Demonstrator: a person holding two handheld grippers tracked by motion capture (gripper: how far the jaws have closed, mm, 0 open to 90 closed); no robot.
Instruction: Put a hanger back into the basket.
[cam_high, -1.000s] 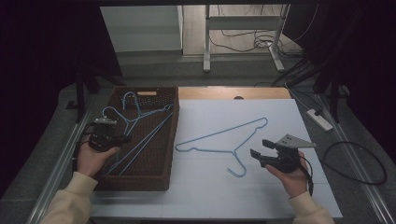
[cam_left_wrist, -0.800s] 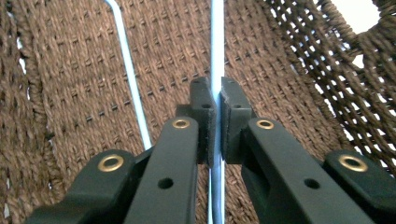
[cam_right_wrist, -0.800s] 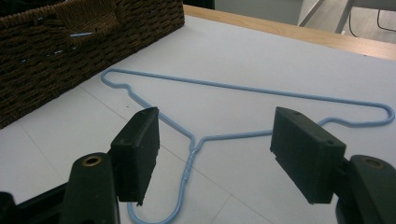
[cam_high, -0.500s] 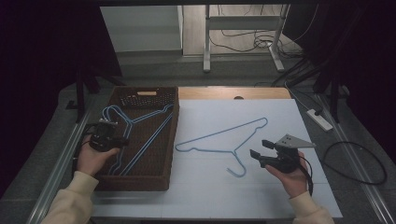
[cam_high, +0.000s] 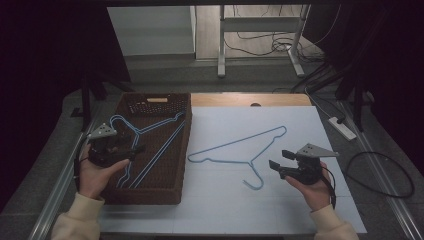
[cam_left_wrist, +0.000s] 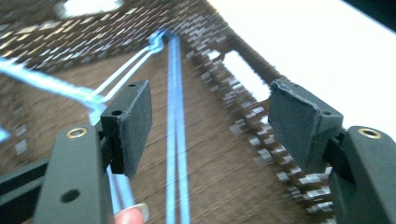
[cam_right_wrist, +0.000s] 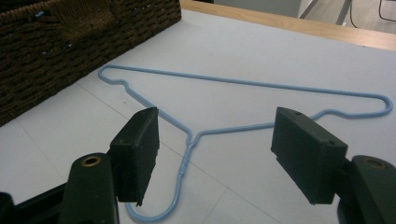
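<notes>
Two containers' worth of looking is not needed: one dark brown woven wicker basket (cam_high: 172, 150) sits on the left part of the table, long and shallow, its right wall just beside the edge of the white sheet (cam_high: 300, 125) that covers the tabletop. Inside it lie thin blue wire hangers (cam_high: 150, 145), overlapping so that their long bars run side by side down the basket floor; in the left gripper view at least two parallel blue wires (cam_left_wrist: 176, 140) pass between the jaws, and more wire crosses at the left. How many hangers there are in all I cannot tell.

Over the basket's left half the left gripper (cam_high: 131, 148) is held in the person's left hand (cam_high: 97, 172). Its black jaws stand spread wide above the wires, clasping nothing.

On the white sheet, outside the basket, a single light blue wire hanger (cam_high: 240, 152) lies flat, its hook end toward the person and its long bar slanting away toward the far right. The right gripper (cam_high: 281, 160), held in the right hand (cam_high: 312, 187), sits near that hook at its right side. In the right gripper view its jaws are parted wide, with the hanger's neck and hook (cam_right_wrist: 184, 163) between and beyond them, untouched.
</notes>
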